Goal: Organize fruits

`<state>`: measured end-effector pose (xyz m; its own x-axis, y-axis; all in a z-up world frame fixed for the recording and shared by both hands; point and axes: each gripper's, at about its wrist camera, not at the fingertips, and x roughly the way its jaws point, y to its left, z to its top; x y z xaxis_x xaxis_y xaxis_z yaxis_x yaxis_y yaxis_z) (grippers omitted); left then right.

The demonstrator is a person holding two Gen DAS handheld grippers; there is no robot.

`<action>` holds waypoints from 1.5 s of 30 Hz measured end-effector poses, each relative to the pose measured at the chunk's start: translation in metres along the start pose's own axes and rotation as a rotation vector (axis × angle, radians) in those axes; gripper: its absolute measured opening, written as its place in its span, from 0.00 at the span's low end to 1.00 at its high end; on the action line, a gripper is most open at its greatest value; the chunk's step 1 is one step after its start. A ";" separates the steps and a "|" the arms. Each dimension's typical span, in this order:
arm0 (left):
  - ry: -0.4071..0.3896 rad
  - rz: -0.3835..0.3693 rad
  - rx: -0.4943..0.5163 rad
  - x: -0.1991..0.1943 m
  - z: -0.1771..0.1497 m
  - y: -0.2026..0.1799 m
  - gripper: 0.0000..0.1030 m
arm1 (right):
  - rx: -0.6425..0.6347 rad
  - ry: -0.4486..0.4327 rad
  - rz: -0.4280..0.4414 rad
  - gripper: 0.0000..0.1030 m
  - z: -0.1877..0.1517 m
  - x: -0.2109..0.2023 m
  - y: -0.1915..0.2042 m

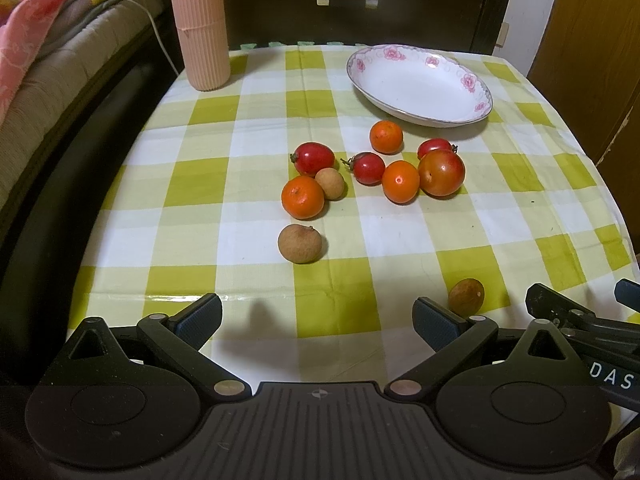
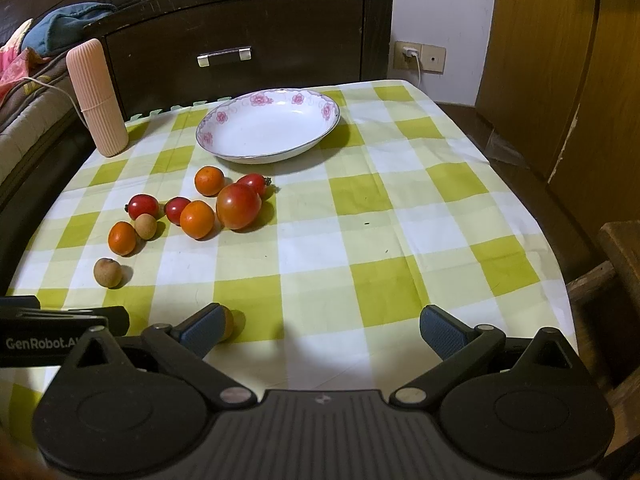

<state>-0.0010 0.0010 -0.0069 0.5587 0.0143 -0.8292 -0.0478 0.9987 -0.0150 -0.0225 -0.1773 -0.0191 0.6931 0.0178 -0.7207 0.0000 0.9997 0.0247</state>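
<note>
L gripper (image 1: 318, 318) & R gripper (image 2: 320, 330) wide apart, near edge, plate (image 2: 224, 152) empty.

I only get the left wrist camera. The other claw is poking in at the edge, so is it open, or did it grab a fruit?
Observer: The right claw is open, with nothing between its fingers.
Operator: What is next to the table over there?
Observer: A brown wooden stool stands just off the right edge of the green-and-white checked table.
Operator: Is there anything on the wall behind?
Observer: A small white charger is plugged into a beige wall socket beyond the table's far corner.
</note>
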 end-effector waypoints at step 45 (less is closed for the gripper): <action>0.012 0.026 0.022 0.001 0.001 -0.002 0.98 | -0.005 0.027 0.009 0.99 -0.003 0.006 0.003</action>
<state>0.0003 -0.0009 -0.0069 0.5478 0.0397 -0.8357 -0.0437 0.9989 0.0188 -0.0210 -0.1743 -0.0256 0.6737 0.0268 -0.7385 -0.0093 0.9996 0.0279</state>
